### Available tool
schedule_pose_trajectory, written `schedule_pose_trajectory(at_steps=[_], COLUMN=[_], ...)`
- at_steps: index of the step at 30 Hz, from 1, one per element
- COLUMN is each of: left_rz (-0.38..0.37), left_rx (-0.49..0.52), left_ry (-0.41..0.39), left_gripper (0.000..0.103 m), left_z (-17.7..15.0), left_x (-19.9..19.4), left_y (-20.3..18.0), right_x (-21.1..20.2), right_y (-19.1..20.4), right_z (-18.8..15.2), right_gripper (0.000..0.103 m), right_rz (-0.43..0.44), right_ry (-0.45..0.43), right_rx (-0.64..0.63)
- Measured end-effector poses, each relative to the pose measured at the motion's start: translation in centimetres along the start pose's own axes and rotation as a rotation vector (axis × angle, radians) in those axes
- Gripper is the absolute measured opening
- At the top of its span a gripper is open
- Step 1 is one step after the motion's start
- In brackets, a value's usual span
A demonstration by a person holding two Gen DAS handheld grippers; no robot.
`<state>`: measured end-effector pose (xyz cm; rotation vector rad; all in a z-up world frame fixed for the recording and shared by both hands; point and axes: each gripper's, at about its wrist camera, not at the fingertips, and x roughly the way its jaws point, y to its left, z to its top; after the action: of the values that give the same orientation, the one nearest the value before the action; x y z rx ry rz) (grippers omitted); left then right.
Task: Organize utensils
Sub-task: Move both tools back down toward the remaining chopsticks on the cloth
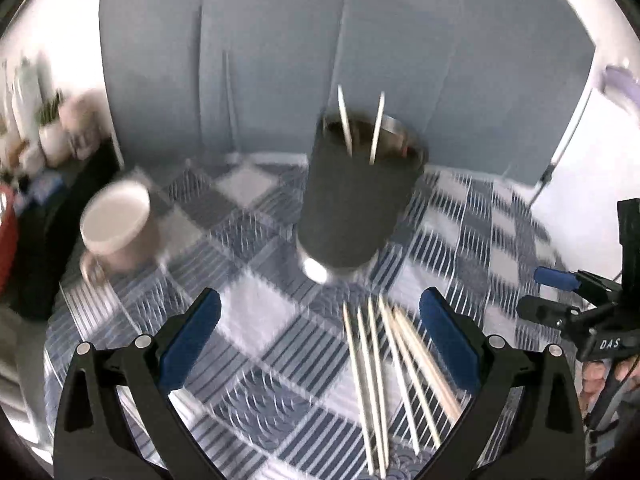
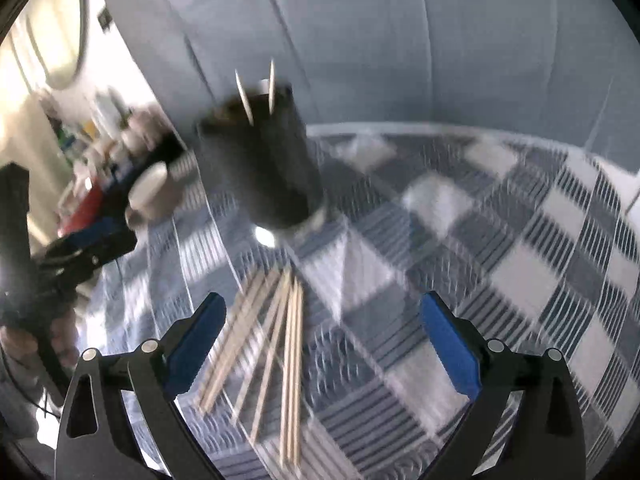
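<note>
A dark cylindrical holder with a metal rim stands on the checked tablecloth and has two chopsticks standing in it. Several loose wooden chopsticks lie on the cloth in front of it, near my left gripper's right finger. My left gripper is open and empty above the cloth. In the right wrist view the holder is at the upper left and the loose chopsticks lie by the left finger. My right gripper is open and empty. Both views are motion blurred.
A white mug stands left of the holder, also in the right wrist view. A blue-grey curtain hangs behind the table. Cluttered shelves are at the far left. The right gripper shows at the right edge of the left wrist view.
</note>
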<state>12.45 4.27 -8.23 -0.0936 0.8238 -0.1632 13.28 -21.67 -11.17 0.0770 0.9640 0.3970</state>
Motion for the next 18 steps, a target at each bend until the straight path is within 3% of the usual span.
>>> schedule_pose_trajectory(at_steps=[9, 18], left_rz=[0.019, 0.091], left_rx=[0.005, 0.011], left_ry=[0.151, 0.239], left_gripper=[0.097, 0.097], left_z=[-6.9, -8.3], left_x=[3.4, 6.1], left_y=[-0.7, -0.1], right_x=[3.7, 6.6], right_y=[-0.4, -0.1], right_z=[-5.5, -6.2], right_gripper=[0.093, 0.093], right_rz=[-0.03, -0.05], right_ry=[0.127, 0.159], right_rx=[-0.016, -0.018])
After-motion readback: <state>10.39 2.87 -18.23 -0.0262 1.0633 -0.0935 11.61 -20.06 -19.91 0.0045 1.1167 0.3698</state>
